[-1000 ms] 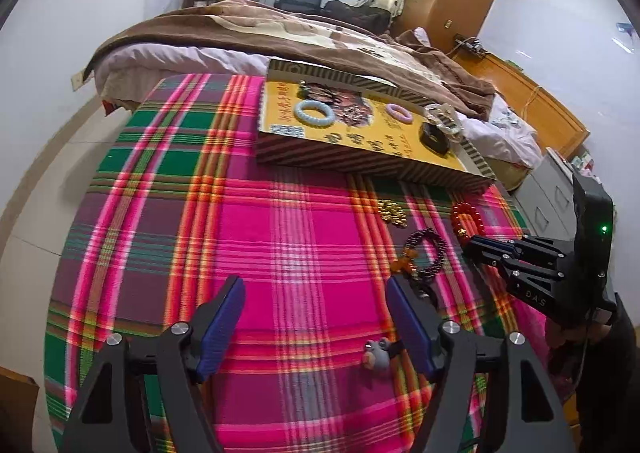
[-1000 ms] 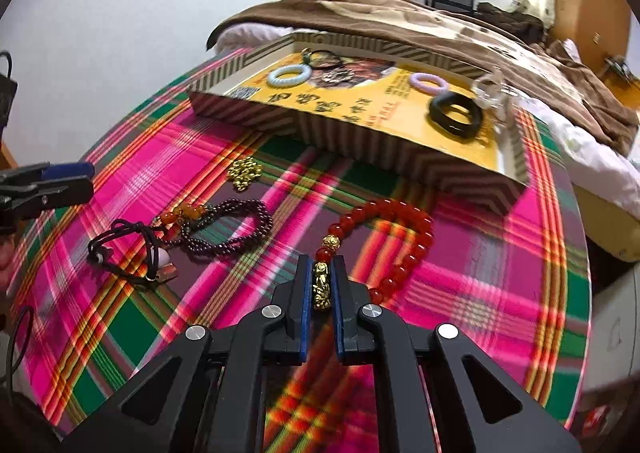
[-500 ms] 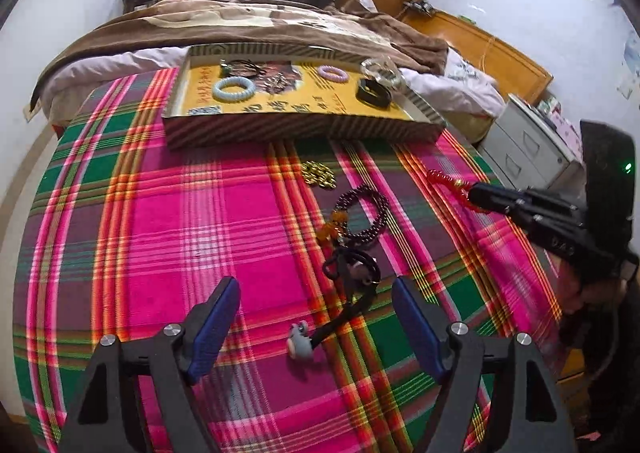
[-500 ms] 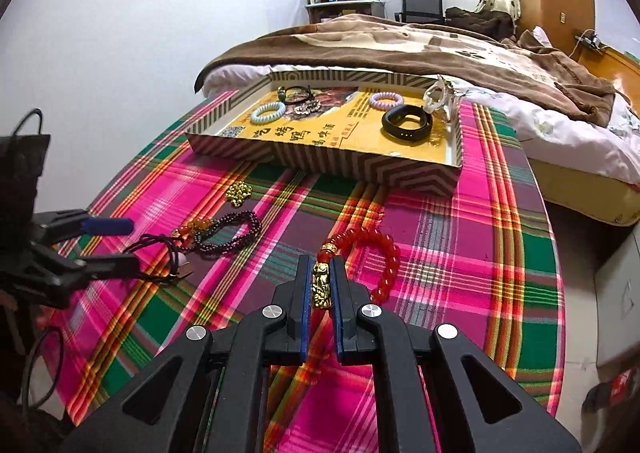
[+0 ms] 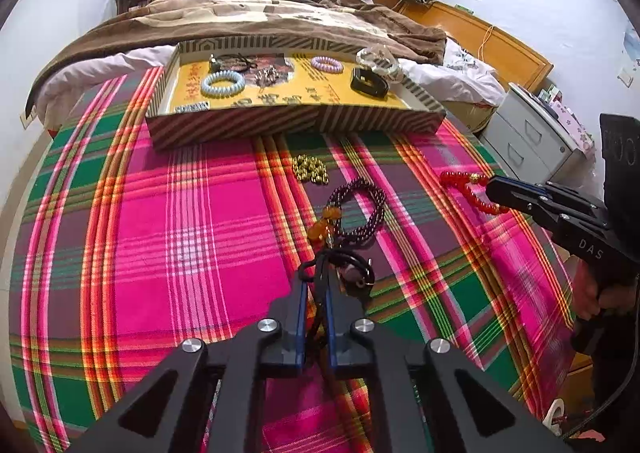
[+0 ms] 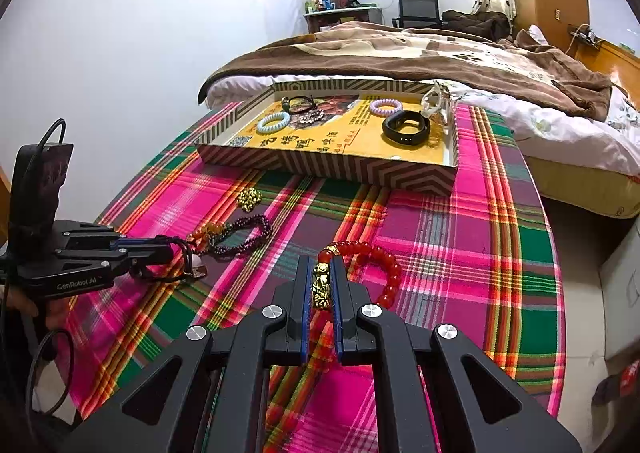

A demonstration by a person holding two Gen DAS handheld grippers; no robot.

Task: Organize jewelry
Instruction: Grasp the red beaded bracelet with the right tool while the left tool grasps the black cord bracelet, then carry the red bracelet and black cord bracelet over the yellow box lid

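My left gripper (image 5: 316,277) is shut on a black cord necklace (image 5: 360,273) with a small pendant, low over the plaid tablecloth (image 5: 180,233). From the right wrist view the left gripper (image 6: 168,249) holds the cord (image 6: 160,276) at the left. My right gripper (image 6: 322,265) is shut on the gold charm (image 6: 321,287) of a red bead bracelet (image 6: 384,261), whose loop hangs to the cloth. A striped tray (image 5: 280,125) with a yellow floor stands at the table's far side. It holds a blue spiral bracelet (image 5: 223,83), a lilac one (image 5: 327,64) and a black band (image 5: 369,83).
A dark purple bead bracelet (image 5: 368,213) with amber beads and a small heap of gold beads (image 5: 310,169) lie between the grippers and the tray. A bed (image 6: 440,53) stands beyond the table, and a grey drawer cabinet (image 5: 532,141) at the right.
The left gripper, wide open before, slid over to the black cord and has shut on it. The right gripper stayed shut on the gold charm and lifted the red bracelet slightly.
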